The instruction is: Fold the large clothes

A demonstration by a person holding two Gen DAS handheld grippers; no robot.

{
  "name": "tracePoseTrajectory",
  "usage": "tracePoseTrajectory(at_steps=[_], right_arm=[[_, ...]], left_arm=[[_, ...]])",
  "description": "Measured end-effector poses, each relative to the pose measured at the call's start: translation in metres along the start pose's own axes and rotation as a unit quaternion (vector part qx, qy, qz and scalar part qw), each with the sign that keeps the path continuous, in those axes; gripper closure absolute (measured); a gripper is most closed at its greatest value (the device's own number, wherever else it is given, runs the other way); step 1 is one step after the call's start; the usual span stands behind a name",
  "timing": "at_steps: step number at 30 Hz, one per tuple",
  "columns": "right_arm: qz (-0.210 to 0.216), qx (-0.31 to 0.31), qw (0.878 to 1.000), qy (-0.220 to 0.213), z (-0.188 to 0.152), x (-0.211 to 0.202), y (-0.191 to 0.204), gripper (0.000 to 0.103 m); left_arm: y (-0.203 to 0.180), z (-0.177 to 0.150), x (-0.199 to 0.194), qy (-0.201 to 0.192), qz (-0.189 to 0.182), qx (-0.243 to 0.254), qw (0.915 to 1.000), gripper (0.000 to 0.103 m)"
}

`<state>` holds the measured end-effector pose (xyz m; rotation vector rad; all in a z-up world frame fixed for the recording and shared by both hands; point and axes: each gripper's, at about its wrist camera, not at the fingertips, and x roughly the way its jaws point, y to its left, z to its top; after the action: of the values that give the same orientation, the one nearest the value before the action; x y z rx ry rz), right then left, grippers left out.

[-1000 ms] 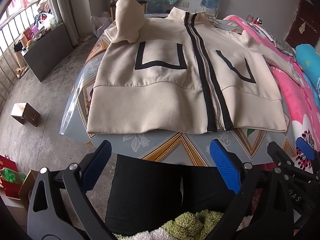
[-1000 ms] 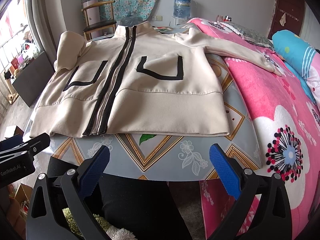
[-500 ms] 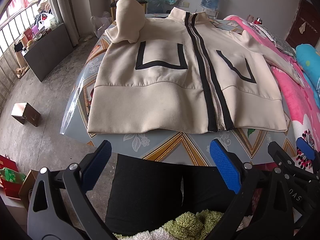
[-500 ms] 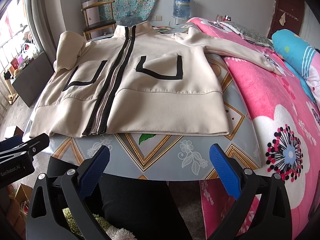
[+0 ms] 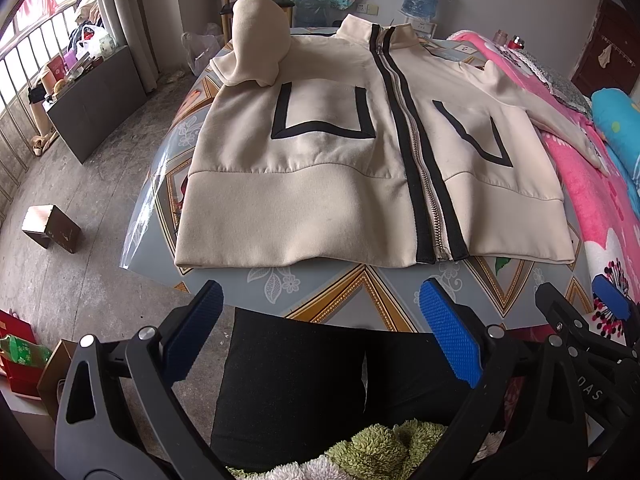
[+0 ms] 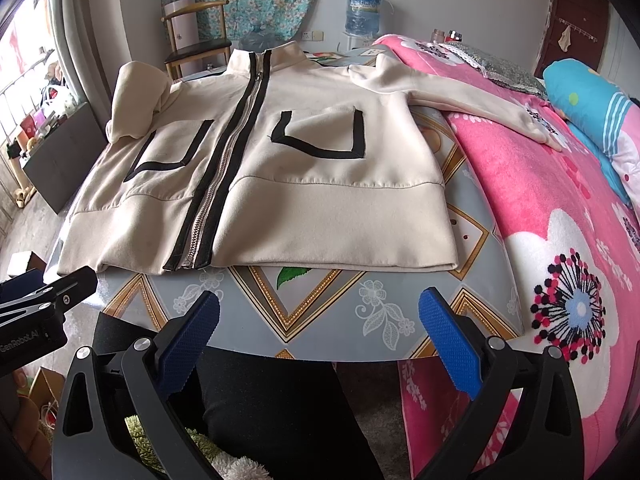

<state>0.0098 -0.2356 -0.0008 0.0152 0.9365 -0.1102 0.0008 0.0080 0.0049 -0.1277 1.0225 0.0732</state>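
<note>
A cream zip-up jacket (image 5: 320, 184) with black trim lies flat, front up, on a patterned table (image 5: 360, 288); it also shows in the right wrist view (image 6: 320, 200). Its left sleeve (image 5: 252, 52) is bunched up near the collar. Its right sleeve (image 6: 460, 92) stretches onto the pink bed. My left gripper (image 5: 320, 332) is open and empty, held in front of the table's near edge, below the hem. My right gripper (image 6: 320, 332) is open and empty, also short of the near edge. The left gripper's side also shows in the right wrist view (image 6: 44, 304).
A pink flowered blanket (image 6: 560, 220) covers the bed at the right of the table, with a blue pillow (image 6: 592, 96). A wooden chair (image 6: 200, 36) and water bottle (image 6: 364, 8) stand behind. A small brown box (image 5: 52, 228) sits on the floor at left. Black-clad legs (image 5: 304, 380) are below the grippers.
Both views have shifted very slightly toward the jacket. Both grippers stay open and empty.
</note>
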Motion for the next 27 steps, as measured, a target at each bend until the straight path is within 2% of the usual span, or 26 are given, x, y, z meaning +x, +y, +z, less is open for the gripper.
tracePoseTrajectory(at_steps=[11, 27], right_arm=[[-0.009, -0.004, 1.0, 0.003, 0.0, 0.0, 0.003, 0.006], [-0.029, -0.03, 0.999, -0.015, 0.013, 0.001, 0.015, 0.006]], left_arm=[[0.01, 0.0, 0.002, 0.002, -0.004, -0.005, 1.0, 0.008], [0.016, 0.005, 0.005, 0.004, -0.002, -0.013, 0.9999, 0.008]])
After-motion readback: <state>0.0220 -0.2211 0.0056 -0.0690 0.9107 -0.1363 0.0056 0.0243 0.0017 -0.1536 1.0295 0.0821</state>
